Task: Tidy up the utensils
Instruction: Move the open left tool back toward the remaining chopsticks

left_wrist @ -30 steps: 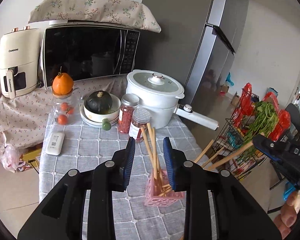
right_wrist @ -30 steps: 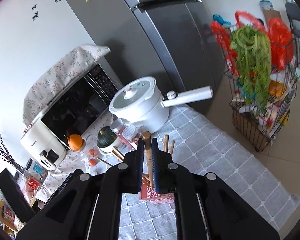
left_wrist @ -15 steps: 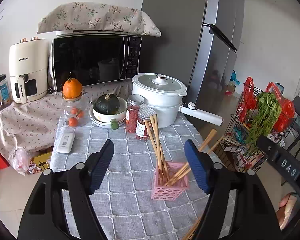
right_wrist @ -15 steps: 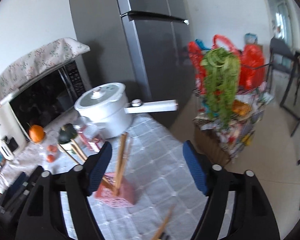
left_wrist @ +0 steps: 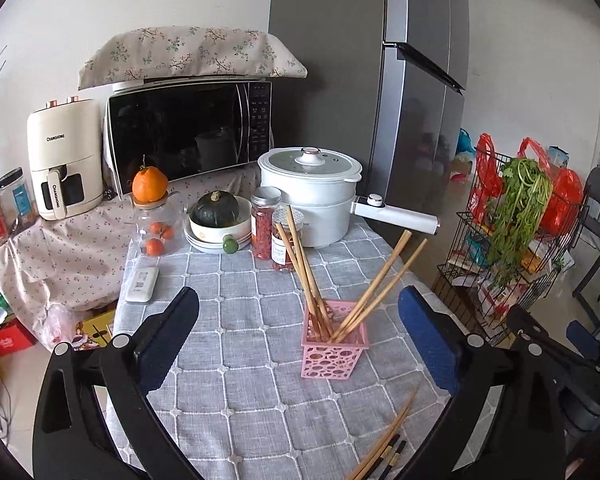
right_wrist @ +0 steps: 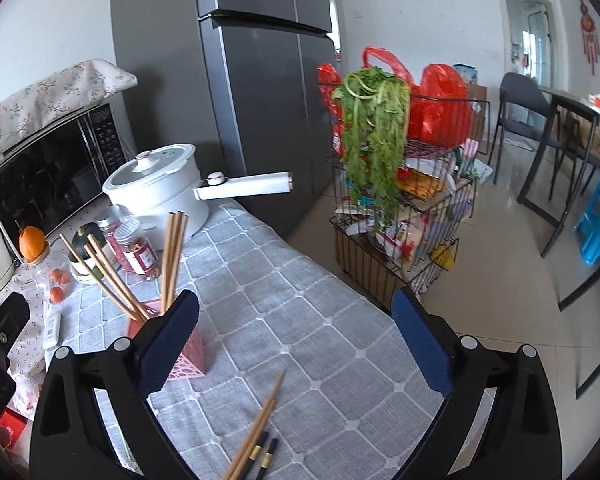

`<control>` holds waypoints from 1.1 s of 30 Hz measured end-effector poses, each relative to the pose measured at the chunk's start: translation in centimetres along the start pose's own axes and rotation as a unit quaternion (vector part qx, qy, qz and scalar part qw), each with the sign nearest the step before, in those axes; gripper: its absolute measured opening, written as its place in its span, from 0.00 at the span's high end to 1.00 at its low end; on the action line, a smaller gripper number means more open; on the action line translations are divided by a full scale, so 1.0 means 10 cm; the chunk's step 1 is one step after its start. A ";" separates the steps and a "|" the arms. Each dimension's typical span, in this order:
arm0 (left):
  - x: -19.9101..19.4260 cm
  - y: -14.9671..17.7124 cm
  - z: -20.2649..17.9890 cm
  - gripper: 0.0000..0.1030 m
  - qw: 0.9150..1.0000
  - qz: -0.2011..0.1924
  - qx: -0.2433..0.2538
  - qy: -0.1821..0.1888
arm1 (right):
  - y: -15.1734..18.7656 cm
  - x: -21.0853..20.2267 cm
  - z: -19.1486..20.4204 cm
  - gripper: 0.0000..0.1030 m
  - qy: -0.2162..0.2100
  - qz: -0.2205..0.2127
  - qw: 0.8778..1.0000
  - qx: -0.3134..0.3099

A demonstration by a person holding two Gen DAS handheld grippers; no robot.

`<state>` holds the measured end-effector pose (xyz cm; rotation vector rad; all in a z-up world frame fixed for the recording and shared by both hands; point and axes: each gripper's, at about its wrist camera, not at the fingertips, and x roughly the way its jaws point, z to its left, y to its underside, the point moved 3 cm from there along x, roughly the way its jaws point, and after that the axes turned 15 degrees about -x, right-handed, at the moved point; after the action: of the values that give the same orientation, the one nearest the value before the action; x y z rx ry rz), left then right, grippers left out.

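Note:
A pink perforated holder (left_wrist: 334, 354) stands on the grey checked tablecloth (left_wrist: 240, 380) with several wooden chopsticks (left_wrist: 308, 276) leaning out of it. It also shows in the right wrist view (right_wrist: 188, 360), partly behind my finger. A few loose chopsticks (left_wrist: 388, 444) lie near the table's front edge, also in the right wrist view (right_wrist: 256, 432). My left gripper (left_wrist: 298, 336) is open and empty, above the table in front of the holder. My right gripper (right_wrist: 296, 340) is open and empty, to the holder's right.
Behind the holder stand a white pot (left_wrist: 312, 196) with a long handle, two jars (left_wrist: 266, 228), a bowl with a squash (left_wrist: 216, 220), a glass jar topped by an orange (left_wrist: 150, 208), and a microwave (left_wrist: 188, 136). A wire rack (right_wrist: 400, 208) with greens stands right of the table.
Both grippers opened wide and drew back from the holder. The chopsticks the right gripper held now stand in the holder.

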<state>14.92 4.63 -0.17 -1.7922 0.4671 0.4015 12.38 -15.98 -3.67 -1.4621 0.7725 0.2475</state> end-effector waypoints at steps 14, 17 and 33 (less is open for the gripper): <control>0.43 0.47 -0.21 0.07 0.995 0.086 0.054 -0.016 | 0.64 0.20 -0.40 0.07 -0.009 0.092 0.996 0.013; 0.53 0.60 -0.28 0.07 0.993 0.097 0.068 -0.023 | 0.78 0.30 -0.47 0.07 -0.020 0.125 0.992 0.019; 0.96 1.22 -0.68 0.07 0.974 0.172 0.145 -0.035 | 1.01 0.40 -0.86 0.07 -0.021 0.170 0.984 0.047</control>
<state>17.13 -5.87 -13.29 -1.4112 0.7503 0.6012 6.64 -23.96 -13.44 -1.2281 0.9855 0.4921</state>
